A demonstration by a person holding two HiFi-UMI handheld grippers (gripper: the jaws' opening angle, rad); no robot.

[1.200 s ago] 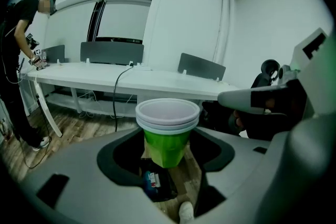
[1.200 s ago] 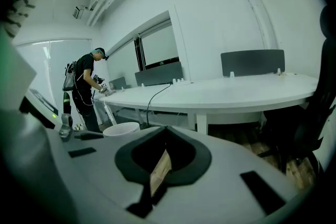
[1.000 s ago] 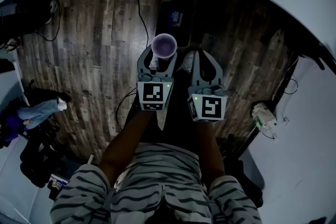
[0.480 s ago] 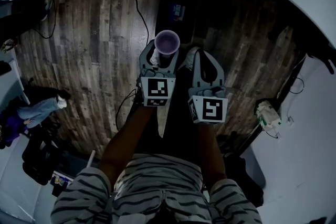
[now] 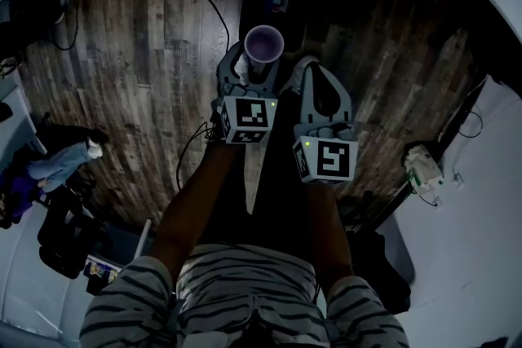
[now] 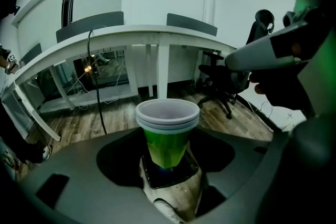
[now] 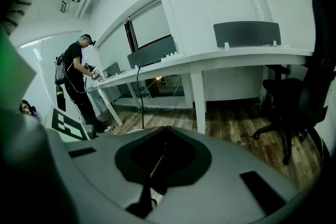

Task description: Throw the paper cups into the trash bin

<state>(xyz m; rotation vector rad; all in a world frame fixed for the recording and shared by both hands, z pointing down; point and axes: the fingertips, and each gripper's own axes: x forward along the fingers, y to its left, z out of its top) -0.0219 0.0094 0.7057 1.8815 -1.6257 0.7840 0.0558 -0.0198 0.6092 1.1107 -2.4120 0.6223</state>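
Observation:
A stack of green paper cups with white rims (image 5: 263, 43) stands upright between the jaws of my left gripper (image 5: 254, 71), which is shut on its sides. In the left gripper view the cups (image 6: 167, 134) fill the middle, with the left gripper (image 6: 168, 160) round their lower half. My right gripper (image 5: 308, 71) hangs close beside it on the right, shut and holding nothing. Its jaws (image 7: 167, 131) meet at the tips in the right gripper view. Beyond the cups a dark boxy thing (image 5: 273, 0) stands on the wooden floor; I cannot tell whether it is the bin.
A black cable (image 5: 208, 4) runs over the floor to the left of the cups. White desks (image 6: 157, 34) and a black office chair (image 6: 231, 78) stand ahead. A person (image 7: 79, 81) stands by a desk at the left. My striped shorts (image 5: 245, 289) are below.
Both grippers have sunk toward the floor and moved up the head view; the left one has rolled a little. The cups stay in the left gripper, and the right one stays shut.

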